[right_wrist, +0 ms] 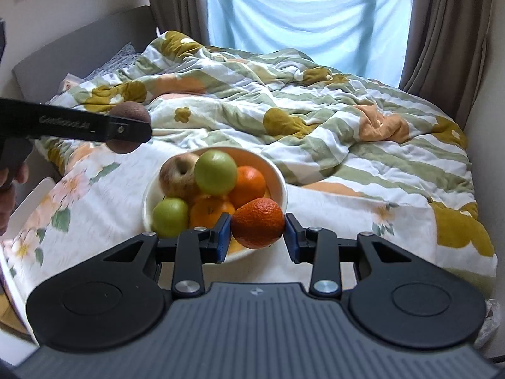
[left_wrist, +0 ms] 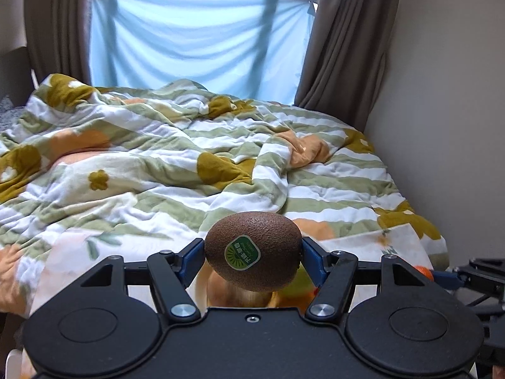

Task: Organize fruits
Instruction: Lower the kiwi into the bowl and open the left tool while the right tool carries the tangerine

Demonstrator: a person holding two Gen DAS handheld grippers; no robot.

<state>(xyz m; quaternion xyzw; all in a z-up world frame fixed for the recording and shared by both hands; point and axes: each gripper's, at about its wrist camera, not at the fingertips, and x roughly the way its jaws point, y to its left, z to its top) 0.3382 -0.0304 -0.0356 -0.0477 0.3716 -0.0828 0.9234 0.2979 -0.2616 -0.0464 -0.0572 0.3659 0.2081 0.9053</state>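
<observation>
While the right gripper clamps an orange at the bowl's five-o'clock rim, the left gripper grips a kiwi, long axis crosswise, off at ten o'clock.

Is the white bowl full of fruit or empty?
Nearly full. The bowl on the bed holds two green apples, a brownish apple and oranges, heaped above its rim.
</observation>
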